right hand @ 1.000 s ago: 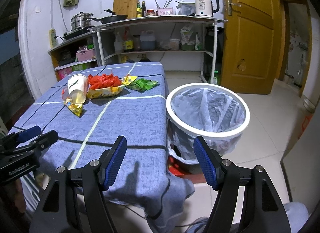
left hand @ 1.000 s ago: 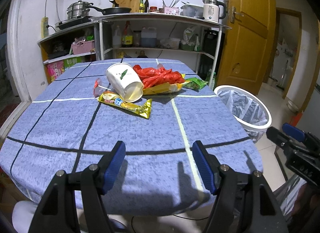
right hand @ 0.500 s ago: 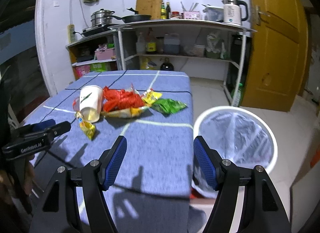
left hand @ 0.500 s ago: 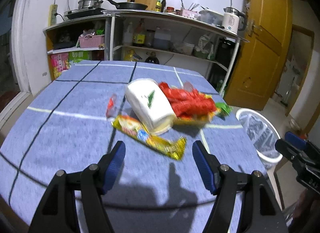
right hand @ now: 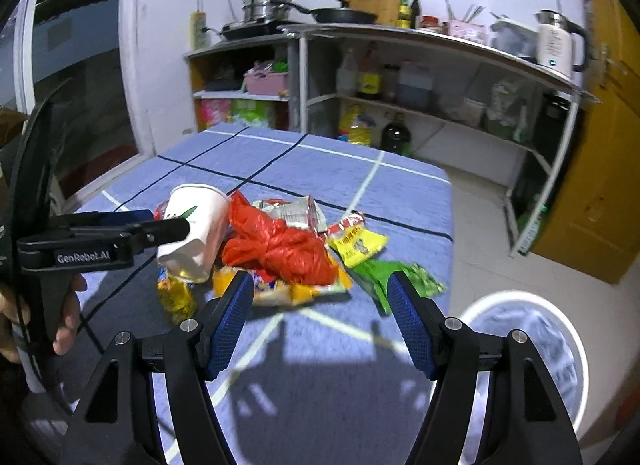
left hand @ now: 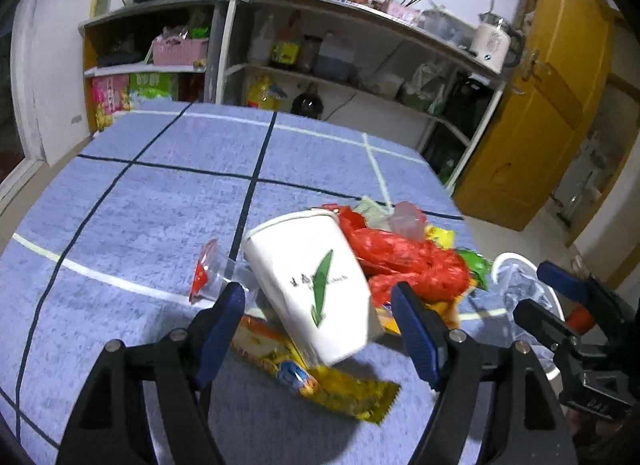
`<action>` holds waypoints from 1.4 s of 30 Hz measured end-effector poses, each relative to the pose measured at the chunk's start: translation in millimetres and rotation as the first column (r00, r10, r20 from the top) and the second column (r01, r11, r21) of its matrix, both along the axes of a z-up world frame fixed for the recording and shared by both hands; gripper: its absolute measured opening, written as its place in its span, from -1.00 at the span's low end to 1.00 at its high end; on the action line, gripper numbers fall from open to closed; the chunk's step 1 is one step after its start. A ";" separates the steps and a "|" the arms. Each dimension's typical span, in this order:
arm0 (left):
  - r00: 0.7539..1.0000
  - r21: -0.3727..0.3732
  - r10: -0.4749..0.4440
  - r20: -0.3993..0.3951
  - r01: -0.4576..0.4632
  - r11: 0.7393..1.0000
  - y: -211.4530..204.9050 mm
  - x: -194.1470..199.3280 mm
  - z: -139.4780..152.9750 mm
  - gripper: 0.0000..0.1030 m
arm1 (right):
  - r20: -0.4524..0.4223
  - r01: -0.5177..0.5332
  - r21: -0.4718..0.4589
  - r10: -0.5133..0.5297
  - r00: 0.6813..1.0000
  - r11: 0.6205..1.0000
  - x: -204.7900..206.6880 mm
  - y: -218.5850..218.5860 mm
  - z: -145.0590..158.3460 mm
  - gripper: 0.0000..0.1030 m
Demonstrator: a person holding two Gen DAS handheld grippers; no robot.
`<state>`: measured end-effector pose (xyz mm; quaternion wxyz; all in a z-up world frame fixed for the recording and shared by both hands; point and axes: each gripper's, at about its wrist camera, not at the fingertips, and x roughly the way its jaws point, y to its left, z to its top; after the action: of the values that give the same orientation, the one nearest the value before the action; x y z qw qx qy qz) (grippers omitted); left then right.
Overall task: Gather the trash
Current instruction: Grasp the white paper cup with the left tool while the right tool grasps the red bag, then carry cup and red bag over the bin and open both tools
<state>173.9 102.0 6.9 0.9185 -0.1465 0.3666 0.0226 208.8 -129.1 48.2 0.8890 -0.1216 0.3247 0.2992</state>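
**A:** ok what's the layout rn? biggest stuff first pls

**B:** blue-checked worktop (left hand: 168,201) w/ a trash pile near its right edge. lined trash bin (right hand: 532,341) on the floor just off that edge. in the pile: tipped-over white paper cup (left hand: 316,285), crumpled red plastic bag (right hand: 280,249) touching it, yellow snack wrapper (left hand: 320,381) under the cup's mouth end, green wrapper (right hand: 396,277) on the bin side, small clear wrapper w/ red print (left hand: 206,273) on the far left.

**A:** and the grippers?

**B:** left hand-held gripper (left hand: 318,329) is wide open, holding nothing, cup sits right btwn its fingers but no contact afaict. right hand-held gripper (right hand: 320,313) also wide open + empty, hovering short of the red bag.

**A:** so which one goes first?

**B:** imo left, it's way closer. cup is dead ahead, lying on its side, long axis running roughly toward/away from the gripper, mouth end nearest. fingers would close across the cup wall, prob squishes a bit.
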 end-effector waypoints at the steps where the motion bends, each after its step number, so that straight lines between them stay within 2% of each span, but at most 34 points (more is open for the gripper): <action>1: 1.000 0.002 0.000 -0.007 0.001 1.000 -0.3 3.4 -1.4 0.50 | -0.008 -0.024 -0.005 0.024 1.000 1.000 7.6 3.0 -2.3 0.35; 9: 0.999 0.041 -0.015 -0.050 0.017 0.999 -6.1 22.3 -12.7 0.49 | -0.067 -0.161 -0.081 0.156 0.985 0.984 52.4 31.5 -29.1 0.35; 12: 0.998 0.073 -0.035 -0.053 0.039 0.997 -9.5 22.4 -17.6 0.43 | -0.074 -0.204 -0.101 0.197 0.978 0.974 61.2 39.2 -36.2 0.35; 17: 0.997 0.057 -0.058 -0.048 0.061 0.997 -6.2 21.6 -18.3 0.33 | -0.120 -0.278 -0.110 0.265 0.957 0.954 69.3 49.9 -49.0 0.35; 19: 0.997 0.044 -0.059 -0.044 0.061 0.997 -3.3 20.3 -18.1 0.28 | -0.137 -0.290 -0.101 0.275 0.952 0.952 71.4 50.7 -52.8 0.24; 20: 0.997 0.036 -0.058 -0.043 0.060 0.998 -2.0 19.7 -18.1 0.27 | -0.147 -0.292 -0.083 0.278 0.949 0.953 71.5 50.3 -53.4 0.05; 22: 0.998 0.025 -0.054 -0.042 0.055 0.998 -0.3 19.4 -18.3 0.24 | -0.176 -0.273 -0.037 0.263 0.949 0.961 75.1 46.5 -53.4 0.00; 23: 0.998 0.016 -0.053 -0.041 0.054 0.998 0.8 19.2 -19.0 0.23 | -0.178 -0.273 -0.028 0.264 0.948 0.962 76.2 45.5 -52.9 -0.10; 29: 0.998 -0.003 -0.059 -0.012 0.059 0.998 2.7 14.3 -14.1 0.06 | -0.153 -0.242 0.003 0.239 0.959 0.970 69.4 40.0 -44.4 -0.11; 36: 0.996 -0.005 -0.078 0.042 0.078 0.997 0.3 5.9 -0.4 0.02 | -0.113 -0.163 0.072 0.170 0.979 0.984 59.3 13.0 -16.6 -0.11; 42: 0.988 -0.001 -0.114 0.109 0.114 0.993 -11.4 -3.9 21.1 0.02 | -0.081 -0.048 0.111 0.057 0.995 0.993 45.1 -30.0 6.3 -0.11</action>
<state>170.0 90.6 27.9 0.9362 -0.1298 0.3241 -0.0393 254.0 -159.1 54.5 0.8718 -0.0687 0.3415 0.3445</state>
